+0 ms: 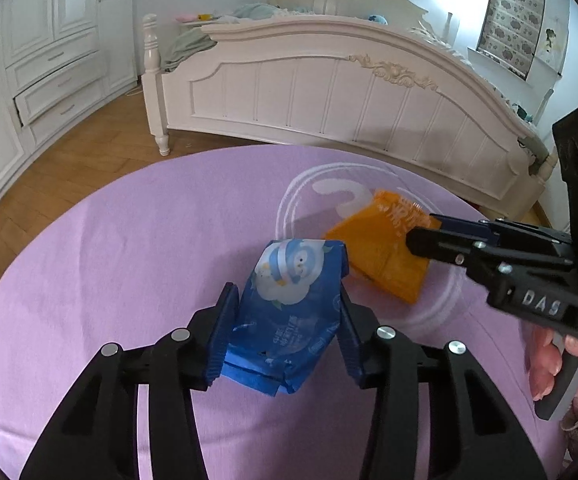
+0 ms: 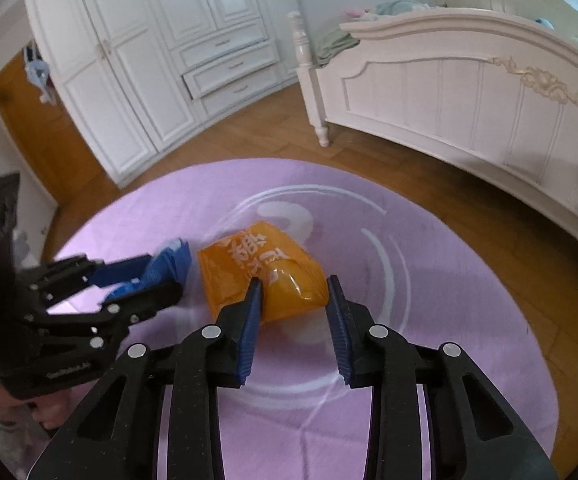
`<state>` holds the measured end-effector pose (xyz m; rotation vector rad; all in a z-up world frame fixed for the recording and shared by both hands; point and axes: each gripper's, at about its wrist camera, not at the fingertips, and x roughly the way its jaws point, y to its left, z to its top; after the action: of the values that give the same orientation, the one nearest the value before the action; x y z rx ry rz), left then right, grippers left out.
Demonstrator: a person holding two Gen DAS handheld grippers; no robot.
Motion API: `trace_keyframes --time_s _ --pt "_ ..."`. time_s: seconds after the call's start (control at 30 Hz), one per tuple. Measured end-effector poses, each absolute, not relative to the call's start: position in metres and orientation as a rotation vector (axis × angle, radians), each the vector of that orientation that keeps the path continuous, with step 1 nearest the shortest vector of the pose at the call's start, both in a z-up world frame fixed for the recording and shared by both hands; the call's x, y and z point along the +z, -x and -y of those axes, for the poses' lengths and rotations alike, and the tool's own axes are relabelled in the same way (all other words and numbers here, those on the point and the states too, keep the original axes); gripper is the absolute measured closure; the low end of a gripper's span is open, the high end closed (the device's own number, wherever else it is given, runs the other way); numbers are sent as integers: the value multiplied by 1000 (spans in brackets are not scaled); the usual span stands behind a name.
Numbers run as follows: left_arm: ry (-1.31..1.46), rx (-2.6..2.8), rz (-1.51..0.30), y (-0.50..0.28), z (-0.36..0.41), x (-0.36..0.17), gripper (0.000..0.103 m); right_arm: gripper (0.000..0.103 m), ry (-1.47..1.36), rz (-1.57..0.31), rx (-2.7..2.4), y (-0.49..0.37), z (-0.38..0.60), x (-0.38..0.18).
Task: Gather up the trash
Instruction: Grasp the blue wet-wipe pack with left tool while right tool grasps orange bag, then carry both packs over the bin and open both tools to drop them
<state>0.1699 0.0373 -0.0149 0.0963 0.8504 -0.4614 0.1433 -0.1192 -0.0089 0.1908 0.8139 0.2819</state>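
A blue snack packet (image 1: 289, 312) with a penguin picture sits between the fingers of my left gripper (image 1: 285, 280), which is shut on it; it also shows in the right wrist view (image 2: 165, 268). An orange snack packet (image 2: 261, 268) lies on the purple round cloth (image 2: 469, 280), partly on a clear glass plate (image 1: 301, 196). My right gripper (image 2: 295, 284) is open, its fingers on both sides of the orange packet's near end. In the left wrist view the orange packet (image 1: 381, 256) lies just right of the blue one, with the right gripper (image 1: 429, 236) over it.
A white bed with a carved footboard (image 1: 329, 92) stands behind the cloth. White wardrobes and drawers (image 2: 193, 52) line the far wall, one drawer ajar. Wooden floor (image 1: 69, 168) surrounds the cloth. A hand (image 1: 549, 364) holds the right gripper's handle.
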Motion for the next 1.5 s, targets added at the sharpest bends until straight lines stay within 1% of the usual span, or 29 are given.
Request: trace_keyframes --time_s 0.33,0.57,0.73,1.07,1.5 --pt "27 -377 -765 -116 -90 16 57 71 -266 -749 356 -92 103 28" --pt "58 -265 -688 -71 -136 31 57 71 -275 -756 448 -67 61 44" --pt "95 -170 -639 -44 -174 37 57 71 -263 -775 525 -56 13 53" --pt "176 -4 -595 -19 -254 31 57 71 -195 -846 659 -51 -89 56" --pt "257 105 -595 2 -318 13 57 71 -113 -899 757 -62 -190 53"
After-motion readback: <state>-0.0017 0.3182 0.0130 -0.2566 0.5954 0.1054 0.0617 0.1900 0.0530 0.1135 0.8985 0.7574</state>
